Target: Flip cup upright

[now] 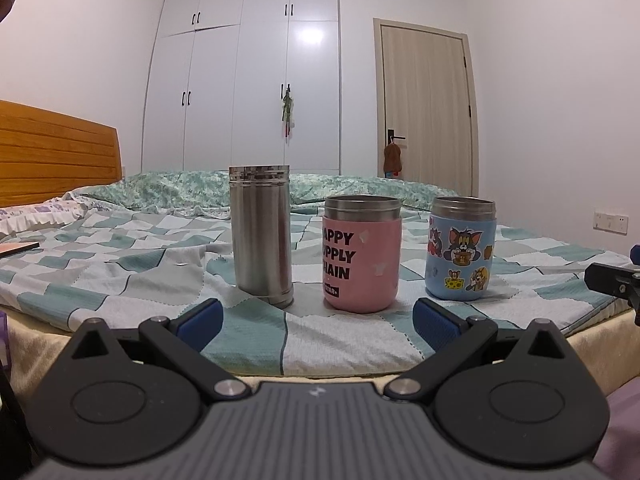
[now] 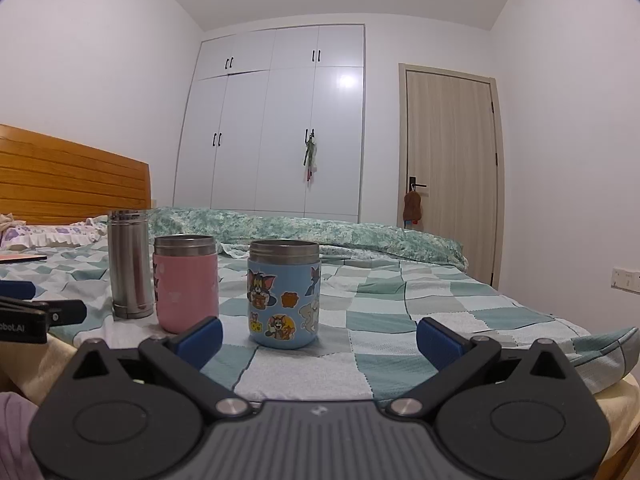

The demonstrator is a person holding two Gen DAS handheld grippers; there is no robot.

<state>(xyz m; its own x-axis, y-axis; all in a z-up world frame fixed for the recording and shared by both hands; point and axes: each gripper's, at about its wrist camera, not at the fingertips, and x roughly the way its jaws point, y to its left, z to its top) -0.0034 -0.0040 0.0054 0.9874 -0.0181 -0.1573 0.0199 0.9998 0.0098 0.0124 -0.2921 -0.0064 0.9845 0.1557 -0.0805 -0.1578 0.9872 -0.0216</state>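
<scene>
Three cups stand in a row on the checked bed cover near its front edge. A tall steel cup (image 1: 262, 236) (image 2: 130, 264) is on the left, a pink cup (image 1: 362, 254) (image 2: 187, 284) in the middle, a blue cartoon cup (image 1: 461, 248) (image 2: 285, 294) on the right. All three stand with their threaded steel rims on top. My left gripper (image 1: 316, 326) is open and empty, in front of the steel and pink cups. My right gripper (image 2: 320, 338) is open and empty, just in front of and right of the blue cup.
The bed (image 2: 440, 320) has a wooden headboard (image 1: 56, 152) at left and a rumpled green quilt (image 2: 320, 232) behind the cups. A flat book (image 1: 18, 248) lies at far left. White wardrobes and a door stand behind.
</scene>
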